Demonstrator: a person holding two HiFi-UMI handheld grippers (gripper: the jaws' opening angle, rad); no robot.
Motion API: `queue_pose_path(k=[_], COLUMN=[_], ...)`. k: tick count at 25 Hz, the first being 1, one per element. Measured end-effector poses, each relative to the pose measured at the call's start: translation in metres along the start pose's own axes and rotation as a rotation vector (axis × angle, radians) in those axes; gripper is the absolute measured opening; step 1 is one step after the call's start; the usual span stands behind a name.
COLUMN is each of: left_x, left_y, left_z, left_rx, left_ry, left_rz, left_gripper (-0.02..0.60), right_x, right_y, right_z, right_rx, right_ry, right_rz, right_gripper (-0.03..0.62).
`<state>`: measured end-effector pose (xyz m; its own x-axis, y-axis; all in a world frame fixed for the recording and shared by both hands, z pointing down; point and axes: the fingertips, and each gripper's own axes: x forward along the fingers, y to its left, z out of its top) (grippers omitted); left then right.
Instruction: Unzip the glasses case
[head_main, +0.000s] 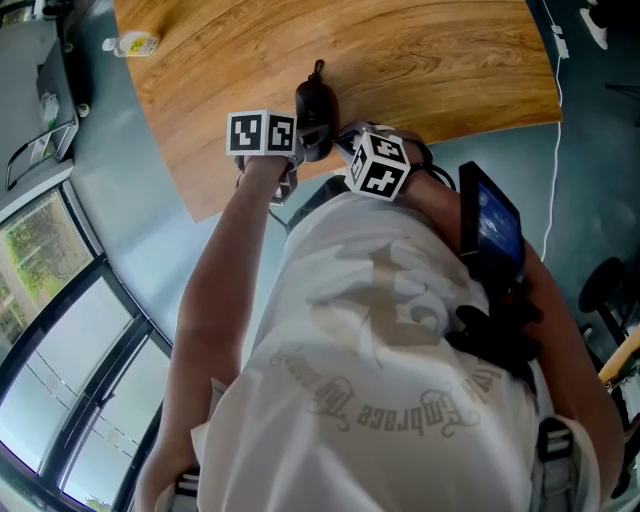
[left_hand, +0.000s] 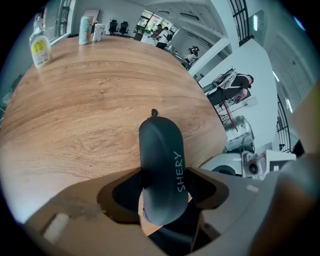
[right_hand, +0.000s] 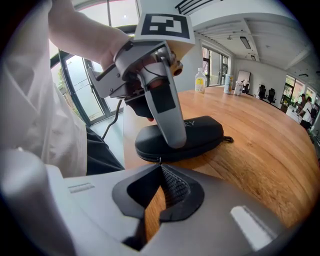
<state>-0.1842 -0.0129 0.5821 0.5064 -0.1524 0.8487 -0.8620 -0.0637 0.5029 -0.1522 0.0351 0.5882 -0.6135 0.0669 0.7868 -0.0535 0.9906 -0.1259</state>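
Dark grey and oval, the case (left_hand: 162, 170) lies flat on the wooden table (head_main: 420, 60), close to the edge nearest the person, with one end almost over that edge and the other pointing in toward the middle. White letters run along its lid, and a small cord loop (left_hand: 154, 112) sticks out from the inner end. The lid is down and the seam along its side reads as closed, so nothing inside can be seen. The left gripper (left_hand: 167, 176) comes down steeply over the end by the edge, and its jaws stand fairly wide with a pad pressed against each long side of the case, clamping it across its width. The right gripper (right_hand: 160, 167) sits low just beside the same end, tilted down; its jaw tips are drawn together at the seam, pinching what looks like the small zip pull (right_hand: 160, 160), while a gap shows between the pads further back. The two grippers are near each other, the left one's finger crossing the top of the case as seen from the right gripper view. At the far edge of the table stand a clear bottle (left_hand: 40, 46) with a yellow label and, further along, a can (left_hand: 86, 23); whether either is full cannot be told.
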Motion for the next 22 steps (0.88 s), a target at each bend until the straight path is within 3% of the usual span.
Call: queue_pose_path(k=[12,22], left_x=[0.001,0.0], left_y=[-0.005,-0.01], left_z=[-0.007,-0.015], left_rx=[0.122,0.285], left_ry=[0.063,0.147], left_rz=[0.036,0.078], left_gripper=[0.288,0.287], right_x=[-0.001,-0.004], right_y=[-0.006,-0.01], right_z=[-0.003,-0.005], right_rx=[0.005,0.019], right_ry=[0.002,0.004], right_rz=[-0.019,-0.042], right_gripper=[0.006,0.006])
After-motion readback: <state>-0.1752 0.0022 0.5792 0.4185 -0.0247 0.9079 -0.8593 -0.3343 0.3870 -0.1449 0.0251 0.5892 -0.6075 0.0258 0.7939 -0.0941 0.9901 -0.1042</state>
